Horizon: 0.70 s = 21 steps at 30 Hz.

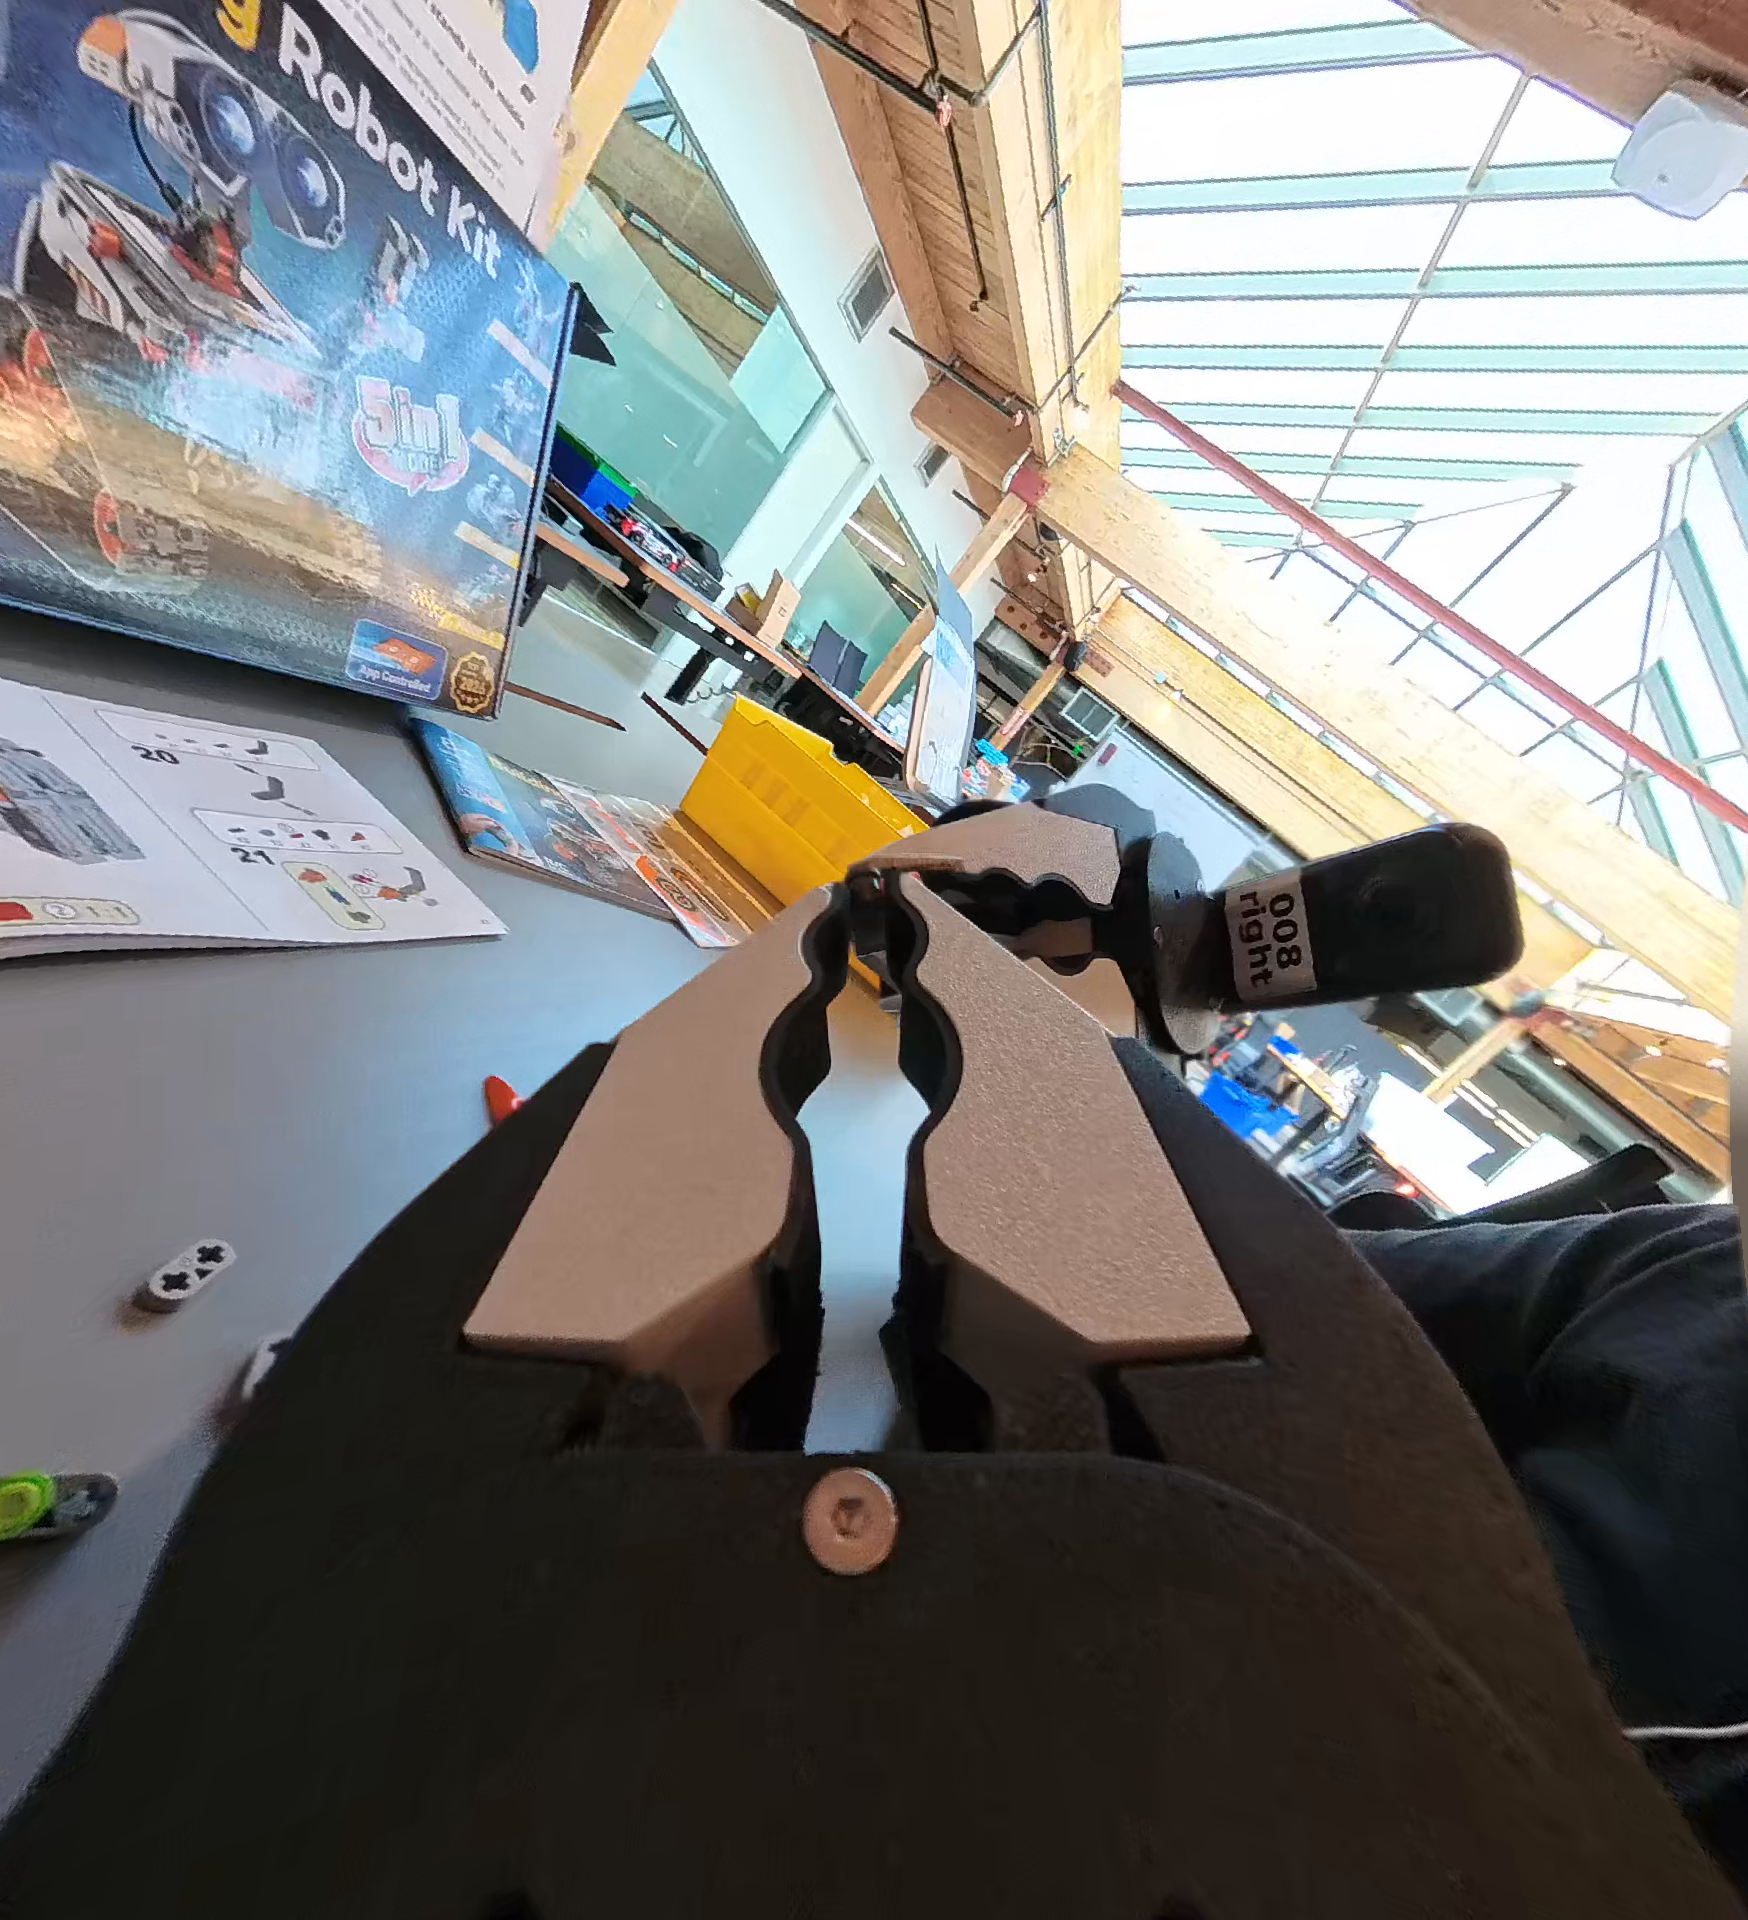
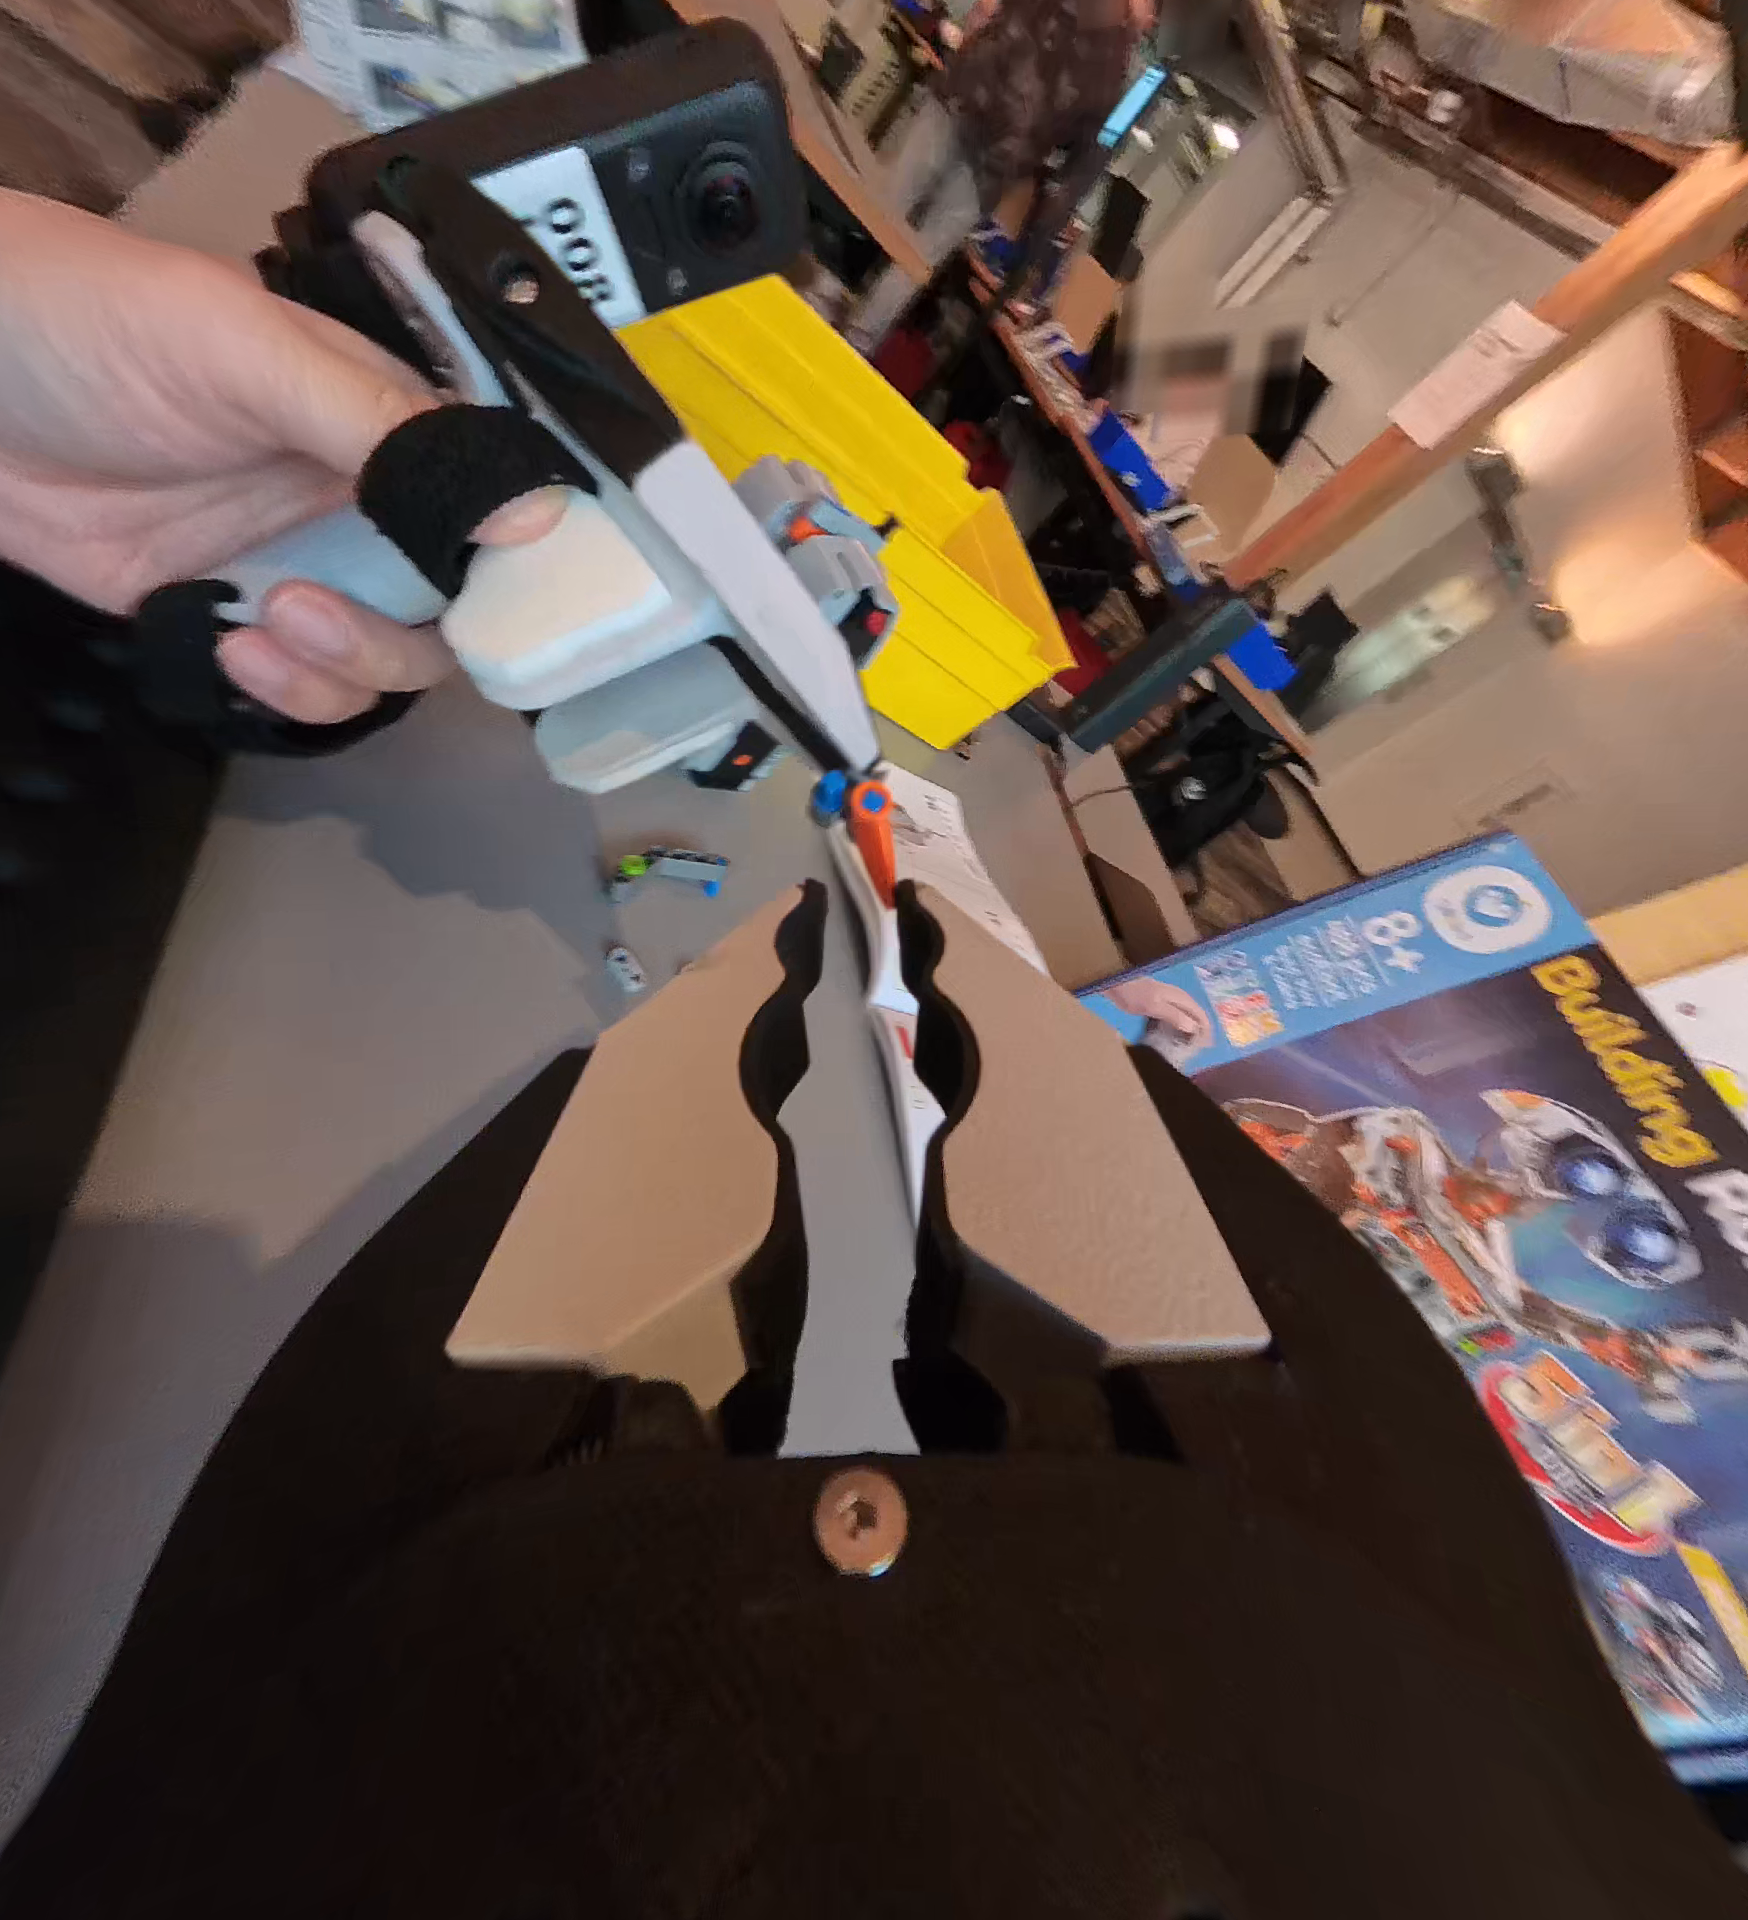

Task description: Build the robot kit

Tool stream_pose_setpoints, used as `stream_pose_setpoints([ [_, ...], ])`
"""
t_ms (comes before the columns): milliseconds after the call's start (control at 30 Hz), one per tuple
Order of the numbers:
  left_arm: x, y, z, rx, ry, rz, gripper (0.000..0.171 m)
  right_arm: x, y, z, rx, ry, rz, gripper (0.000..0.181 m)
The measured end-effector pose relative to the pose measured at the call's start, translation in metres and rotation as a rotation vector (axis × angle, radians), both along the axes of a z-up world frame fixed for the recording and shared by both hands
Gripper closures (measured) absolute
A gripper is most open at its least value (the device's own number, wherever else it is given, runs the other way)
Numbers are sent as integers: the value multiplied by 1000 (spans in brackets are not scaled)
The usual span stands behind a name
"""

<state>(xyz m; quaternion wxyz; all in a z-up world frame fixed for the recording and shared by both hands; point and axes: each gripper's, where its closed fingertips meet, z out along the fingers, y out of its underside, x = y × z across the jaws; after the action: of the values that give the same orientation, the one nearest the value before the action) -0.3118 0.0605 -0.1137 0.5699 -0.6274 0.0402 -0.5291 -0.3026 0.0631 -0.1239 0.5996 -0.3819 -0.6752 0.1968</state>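
Tan-faced fingers of the left gripper point up and away over the grey table, tips nearly together and pinching a small dark piece that is too hidden to name. In the right wrist view this same gripper comes in from the upper left, held by a bare hand with black finger loops, and its tips meet at a small blue and orange brick assembly. The right gripper reaches toward it from below with a narrow gap between its fingers; the orange part and a white strip lie in that gap, though a firm grip cannot be told. Behind stand a yellow bin and a blue kit box. An open instruction booklet, a small grey beam and a lime-green pin piece lie on the table to the left.
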Motion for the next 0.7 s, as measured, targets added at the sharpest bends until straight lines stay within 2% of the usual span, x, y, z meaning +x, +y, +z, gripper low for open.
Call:
stream_pose_setpoints([
  [167,-4,-2,3,44,17,30,168,-1,-4,-2,-130,18,61,160],
  [300,-1,-2,0,40,40,18,168,1,3,2,-7,27,-1,161],
  [400,1,-3,0,51,68,20,168,-1,-2,-3,7,-6,25,163],
  [433,2,-4,-1,55,78,21,168,0,-3,-4,24,-6,29,174],
  [467,3,-4,-1,55,84,18,168,1,-5,-5,42,-16,44,178],
  [700,14,-4,-8,22,87,-59,167,13,1,-7,32,-77,69,178],
])
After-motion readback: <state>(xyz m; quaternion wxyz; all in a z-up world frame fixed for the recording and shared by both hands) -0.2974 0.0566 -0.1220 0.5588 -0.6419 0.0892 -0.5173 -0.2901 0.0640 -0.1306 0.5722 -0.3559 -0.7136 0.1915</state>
